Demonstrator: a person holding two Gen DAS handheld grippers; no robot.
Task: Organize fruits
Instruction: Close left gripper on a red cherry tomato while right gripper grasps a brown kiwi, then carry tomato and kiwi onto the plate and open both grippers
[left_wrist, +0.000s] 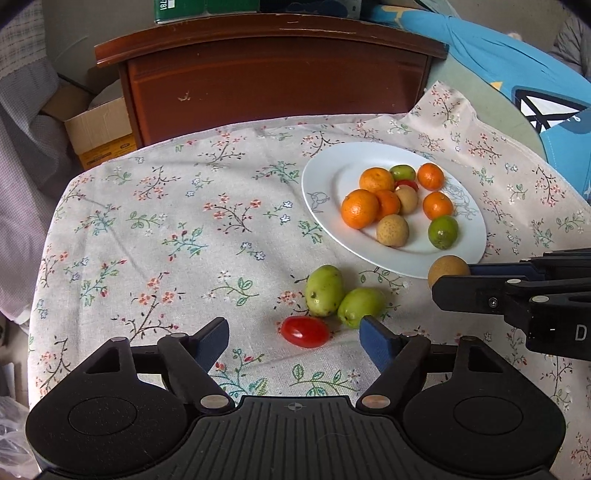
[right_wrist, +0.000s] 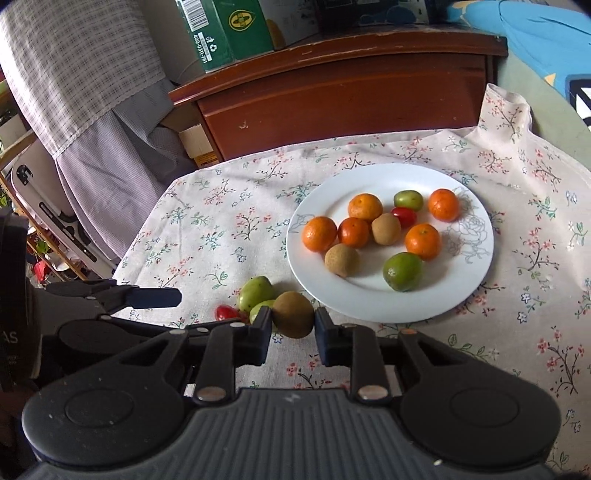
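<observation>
On the floral cloth (left_wrist: 155, 229), going left to right, the loose fruit comes first: a tomato (left_wrist: 305, 331) lies nearest the left gripper (left_wrist: 293, 338), and just beyond it two green fruits (left_wrist: 324, 290) lie touching each other; all three are still off the plate, so they look like the work left to do. Further right sits the white plate (left_wrist: 325, 177), already carrying most of the fruit: five oranges (left_wrist: 359, 208), two brown fruits (left_wrist: 392, 230), two green ones and a small tomato half hidden among them; by that count the sorting seems well past halfway, with four pieces outstanding, one of them already in hand.

The left gripper's jaws stand fairly wide apart and hold nothing; the tomato lies on the cloth just ahead of the gap and the pads are clear of it; the right-hand pad is near the nearer green fruit, though I cannot tell if it touches.

The right gripper (right_wrist: 293, 326) is closed on a brown fruit (right_wrist: 293, 314); both pads press its sides, and the fruit sits just short of the plate's near rim; from the left wrist view the same fruit shows at the tip of the right gripper, beside the rim; whether it is lifted clear of the cloth I cannot tell. Its likely next stop, judging by the task, is the plate.
</observation>
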